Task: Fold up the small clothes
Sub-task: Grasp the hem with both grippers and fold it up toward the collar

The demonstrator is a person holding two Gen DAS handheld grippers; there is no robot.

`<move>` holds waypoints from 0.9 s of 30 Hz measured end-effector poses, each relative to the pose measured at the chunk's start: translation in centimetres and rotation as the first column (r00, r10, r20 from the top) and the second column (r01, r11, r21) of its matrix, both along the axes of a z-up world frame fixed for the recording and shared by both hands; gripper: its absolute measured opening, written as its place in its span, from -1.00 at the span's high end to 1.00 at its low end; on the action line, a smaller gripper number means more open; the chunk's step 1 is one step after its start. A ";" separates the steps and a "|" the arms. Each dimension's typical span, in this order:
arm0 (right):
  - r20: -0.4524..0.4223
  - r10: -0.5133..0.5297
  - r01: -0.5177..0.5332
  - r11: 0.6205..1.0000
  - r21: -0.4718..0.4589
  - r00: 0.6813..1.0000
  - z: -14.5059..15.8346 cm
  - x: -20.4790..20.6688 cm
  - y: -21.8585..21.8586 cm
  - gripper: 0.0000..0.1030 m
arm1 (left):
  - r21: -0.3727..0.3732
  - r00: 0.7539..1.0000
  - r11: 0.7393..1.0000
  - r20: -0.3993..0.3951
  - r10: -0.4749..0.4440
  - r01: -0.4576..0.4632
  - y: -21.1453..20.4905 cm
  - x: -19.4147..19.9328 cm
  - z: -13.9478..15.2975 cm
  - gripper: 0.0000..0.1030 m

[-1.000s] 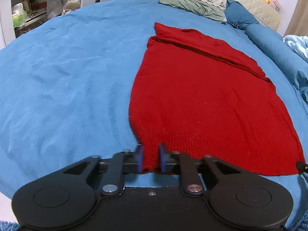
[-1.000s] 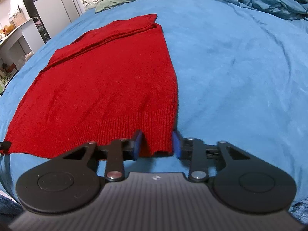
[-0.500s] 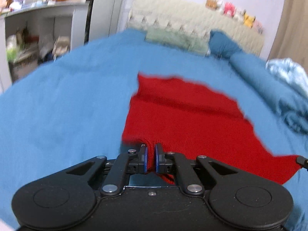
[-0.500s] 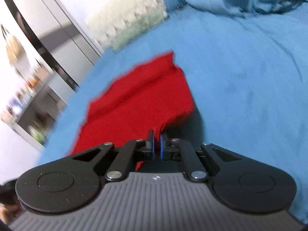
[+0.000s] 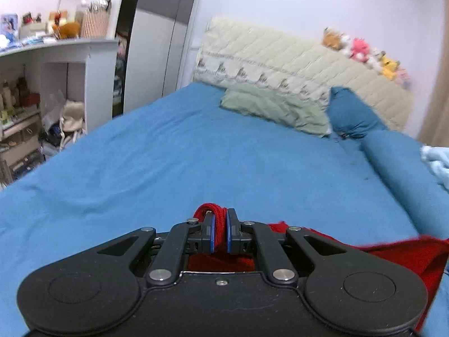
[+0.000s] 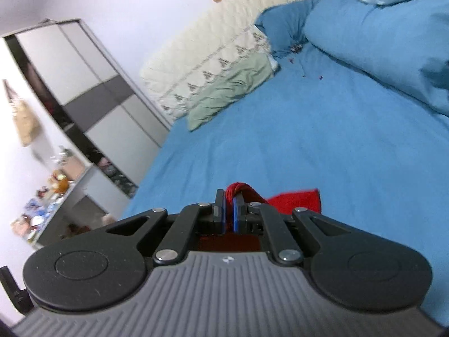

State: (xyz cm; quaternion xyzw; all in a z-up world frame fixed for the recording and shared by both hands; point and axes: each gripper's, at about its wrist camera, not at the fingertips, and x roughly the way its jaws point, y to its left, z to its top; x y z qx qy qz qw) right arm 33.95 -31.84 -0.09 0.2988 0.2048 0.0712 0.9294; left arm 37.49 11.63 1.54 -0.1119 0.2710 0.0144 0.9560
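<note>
The red knit garment (image 5: 398, 255) hangs from both grippers, lifted off the blue bed sheet (image 5: 196, 163). My left gripper (image 5: 219, 221) is shut on a bunched fold of its hem, and red cloth trails off to the right behind the gripper body. My right gripper (image 6: 228, 205) is shut on another corner of the hem; a red flap (image 6: 297, 200) shows just right of it. Most of the garment is hidden below the gripper bodies.
A green pillow (image 5: 275, 109) and a blue pillow (image 5: 350, 112) lie against the quilted headboard (image 5: 294, 59), which has plush toys (image 5: 362, 49) on top. A rolled blue duvet (image 6: 378, 45) lies on the right. A white shelf unit (image 5: 42, 84) and wardrobe (image 6: 84, 90) stand left of the bed.
Both grippers closed on the hem corners of the flat garment, then lifted and tilted up. The garment has left the forward view, and the bed head and walls now fill the frames.
</note>
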 end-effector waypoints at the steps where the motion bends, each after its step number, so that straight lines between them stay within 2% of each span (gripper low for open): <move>1: -0.018 -0.015 0.015 1.000 -0.013 1.000 -0.8 2.6 0.0 0.61 | 0.003 1.000 1.000 -0.016 0.008 -0.008 -0.2 2.0 -1.2 0.85; 5: -0.120 -0.028 0.019 0.997 -0.070 0.992 -5.7 10.2 0.7 0.61 | 0.029 0.995 0.999 -0.096 0.037 -0.035 -0.7 7.9 -6.3 0.85; 8: -0.181 -0.053 0.040 0.997 -0.073 0.982 -9.6 13.4 0.5 0.61 | 0.043 0.989 0.998 -0.136 0.059 -0.054 -0.8 10.7 -9.4 0.85; 11: -0.189 -0.074 0.067 0.997 -0.044 0.979 -12.0 15.6 -0.2 0.61 | 0.024 0.986 0.997 -0.149 0.074 -0.071 -0.3 12.6 -10.5 0.85; 15: -0.194 -0.066 0.055 0.997 -0.060 0.979 -12.6 18.5 -0.8 0.61 | 0.007 0.984 0.998 -0.165 0.063 -0.063 -0.3 14.3 -11.1 0.82; 16: -0.200 -0.063 0.046 0.995 -0.088 0.978 -12.7 19.1 -0.4 0.60 | 0.007 0.984 0.998 -0.168 0.059 -0.059 -0.7 14.7 -11.3 0.71; 17: -0.203 -0.055 0.033 0.993 -0.110 0.978 -12.6 19.2 -0.1 0.59 | 0.008 0.985 0.998 -0.160 0.057 -0.056 -0.7 14.6 -11.0 0.69; 18: -0.203 -0.048 0.022 0.992 -0.126 0.978 -12.4 19.5 0.1 0.53 | 0.014 0.988 0.998 -0.141 0.056 -0.055 -0.7 14.2 -10.7 0.41; 19: -0.205 -0.046 0.018 0.990 -0.139 0.978 -12.2 19.4 0.3 0.37 | 0.028 0.991 0.998 -0.123 0.056 -0.053 -0.9 13.8 -10.2 0.05; 20: -0.198 -0.034 0.004 0.989 -0.149 0.980 -11.9 19.3 0.6 0.21 | 0.051 0.995 0.998 -0.089 0.048 -0.044 -0.9 12.9 -9.5 -0.07; 21: -0.179 -0.023 -0.008 0.985 -0.172 0.984 -11.4 18.6 0.7 -0.25 | 0.078 0.998 0.997 -0.059 0.028 -0.024 -1.1 11.9 -8.8 -0.14; 22: -0.144 -0.021 -0.012 0.974 -0.224 0.989 -10.6 17.5 1.3 -0.60 | 0.106 1.000 0.994 -0.031 0.006 -0.002 -1.2 10.9 -8.2 -0.15; 23: -0.114 -0.014 -0.018 0.962 -0.273 0.993 -10.0 16.6 1.9 -0.70 | 0.135 1.000 0.991 -0.006 -0.018 0.019 -1.4 9.7 -7.7 -0.18; 25: -0.071 0.032 -0.054 0.937 -0.344 0.997 -9.2 14.4 3.3 -0.79 | 0.174 0.996 0.981 0.006 -0.089 0.086 -1.9 7.5 -7.5 -0.43; 27: -0.088 0.101 -0.125 0.930 -0.345 0.991 -9.7 13.1 4.5 -0.81 | 0.175 0.986 0.970 -0.041 -0.164 0.168 -2.7 6.4 -8.9 -0.54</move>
